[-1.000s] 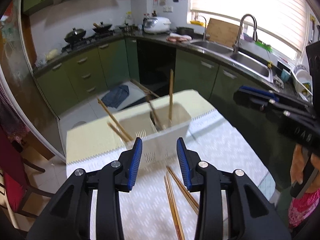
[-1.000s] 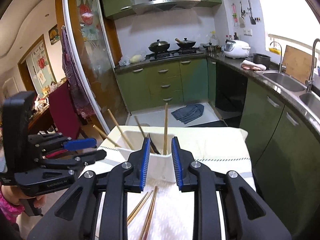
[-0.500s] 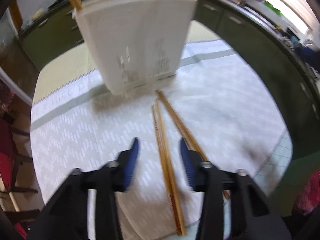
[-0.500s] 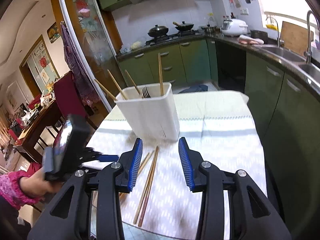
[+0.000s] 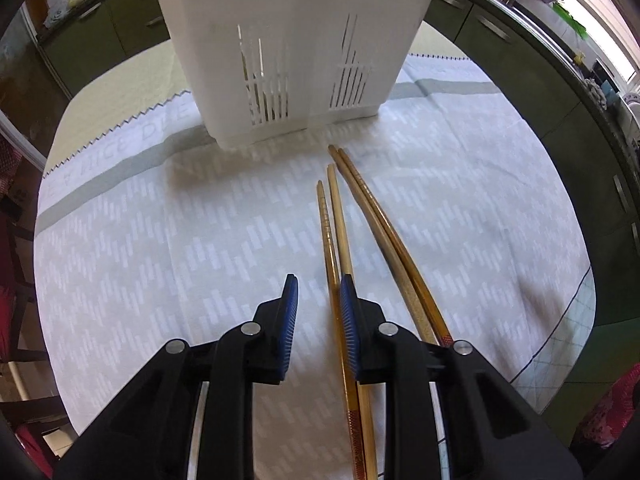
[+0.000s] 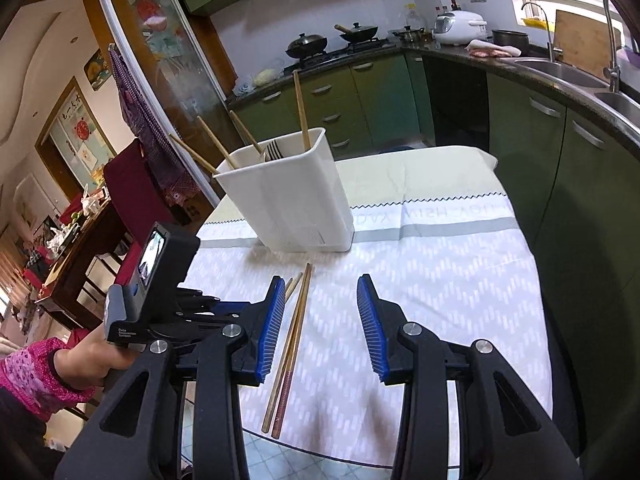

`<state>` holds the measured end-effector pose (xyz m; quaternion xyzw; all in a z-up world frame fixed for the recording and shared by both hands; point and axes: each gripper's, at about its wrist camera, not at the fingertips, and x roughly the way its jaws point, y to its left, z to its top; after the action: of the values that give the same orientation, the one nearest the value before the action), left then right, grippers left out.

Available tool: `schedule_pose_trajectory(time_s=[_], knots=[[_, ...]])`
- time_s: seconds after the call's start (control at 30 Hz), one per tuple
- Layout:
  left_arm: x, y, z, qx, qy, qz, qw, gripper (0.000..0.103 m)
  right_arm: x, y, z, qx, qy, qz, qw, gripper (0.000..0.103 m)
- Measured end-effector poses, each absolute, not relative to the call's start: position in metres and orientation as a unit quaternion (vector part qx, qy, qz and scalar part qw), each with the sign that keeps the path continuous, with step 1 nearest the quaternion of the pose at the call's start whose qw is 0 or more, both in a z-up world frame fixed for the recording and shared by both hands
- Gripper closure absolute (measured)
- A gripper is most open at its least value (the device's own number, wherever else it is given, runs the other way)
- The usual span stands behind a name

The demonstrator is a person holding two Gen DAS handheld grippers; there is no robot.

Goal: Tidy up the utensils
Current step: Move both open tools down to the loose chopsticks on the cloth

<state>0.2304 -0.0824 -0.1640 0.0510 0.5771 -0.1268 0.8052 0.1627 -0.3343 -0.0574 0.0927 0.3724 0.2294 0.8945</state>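
Several wooden chopsticks (image 5: 384, 232) lie on the patterned cloth in front of a white slotted utensil holder (image 5: 288, 40). My left gripper (image 5: 318, 280) points steeply down just over them. Its jaws are closing: an amber chopstick (image 5: 325, 224) runs between them close to the right pad (image 5: 347, 320), and the left pad stands apart from it. A pale chopstick (image 5: 340, 220) passes under the right finger. My right gripper (image 6: 320, 280) hangs open above the cloth, holding nothing. Two chopsticks (image 6: 296, 320) show below near its left pad. The holder (image 6: 288, 200) contains upright chopsticks (image 6: 300, 108) and a fork (image 6: 274, 148).
The cloth (image 6: 440, 280) covers a small table whose near edge (image 6: 360, 456) is close. A hand in a pink sleeve (image 6: 40, 372) holds the left gripper's body (image 6: 160, 312) at the left. Green cabinets and a sink counter (image 6: 560, 72) run along the right; a red chair (image 6: 128, 184) stands far left.
My left gripper has dropped and tilted down to the chopsticks, and its jaws have narrowed around one. My right gripper has come lower and its jaws have widened.
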Motion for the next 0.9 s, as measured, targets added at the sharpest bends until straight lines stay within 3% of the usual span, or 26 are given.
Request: schedule_pose_trajectory(time_s=[0.27,0.33,0.43,0.7,0.9], knots=[[0.234,-0.091,-0.175,0.064,0.585,-0.121,0.799,0.082,0.17,-0.319,-0.061,0.074,0.391,0.229,0.888,0.065],[0.234,-0.096,-0.177,0.078,0.584,-0.117,0.8,0.083,0.174,-0.307,-0.071,0.055,0.409,0.229,0.882,0.065],[0.233,-0.093,-0.178,0.083,0.587,-0.112,0.798,0.093,0.186,-0.286,-0.094,0.018,0.437,0.219,0.872,0.065],[0.224,-0.062,-0.178,0.081,0.592,-0.106,0.795,0.093,0.227,-0.232,-0.158,-0.044,0.5,0.213,0.838,0.065],[0.223,-0.041,-0.178,0.072,0.592,-0.101,0.797,0.093,0.242,-0.22,-0.171,-0.058,0.513,0.201,0.832,0.065]])
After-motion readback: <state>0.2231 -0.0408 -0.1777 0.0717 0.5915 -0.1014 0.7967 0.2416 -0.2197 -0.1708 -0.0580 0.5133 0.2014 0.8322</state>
